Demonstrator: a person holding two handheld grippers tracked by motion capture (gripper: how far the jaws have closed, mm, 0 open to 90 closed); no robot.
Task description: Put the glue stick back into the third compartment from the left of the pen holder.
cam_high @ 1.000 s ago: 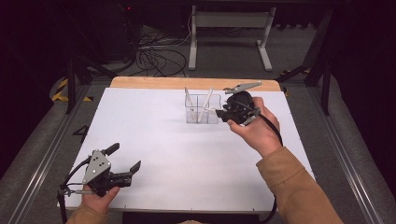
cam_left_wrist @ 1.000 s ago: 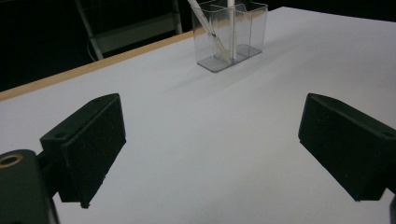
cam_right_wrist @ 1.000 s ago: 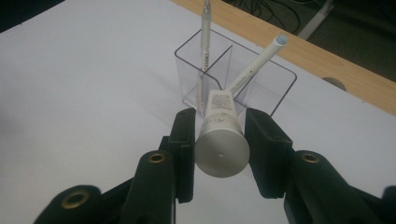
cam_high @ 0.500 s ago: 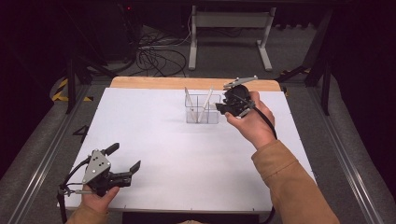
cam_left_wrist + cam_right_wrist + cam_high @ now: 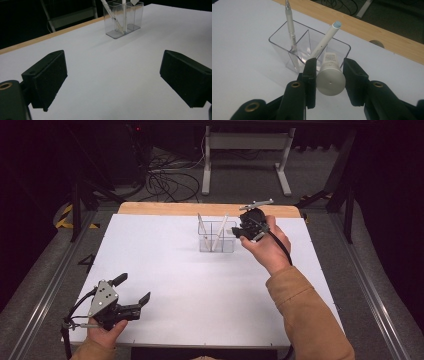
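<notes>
A clear plastic organizer [image 5: 217, 243] [image 5: 282, 47] [image 5: 125, 20] with several compartments stands at the far middle of the white table. A thin pen [image 5: 201, 227] [image 5: 290, 25] and a white stick with a pale blue tip [image 5: 221, 226] [image 5: 325, 40] lean inside it. My right gripper [image 5: 239, 231] [image 5: 330, 62] hovers at the organizer's right side, shut on a white tube with a silver cap [image 5: 330, 80], which points down toward the near right compartment. My left gripper [image 5: 134, 290] [image 5: 112, 82] rests at the front left of the table, open with nothing between its jaws.
The table has a white top [image 5: 190, 295] and a wooden strip [image 5: 165, 209] along its far edge. Beyond it, cables [image 5: 165, 177] and a metal stand [image 5: 245, 150] sit on the dark floor. Metal rails run along both sides of the table.
My right hand has shifted slightly farther back and left with the tube, closer to the organizer. The left hand has stayed in place.
</notes>
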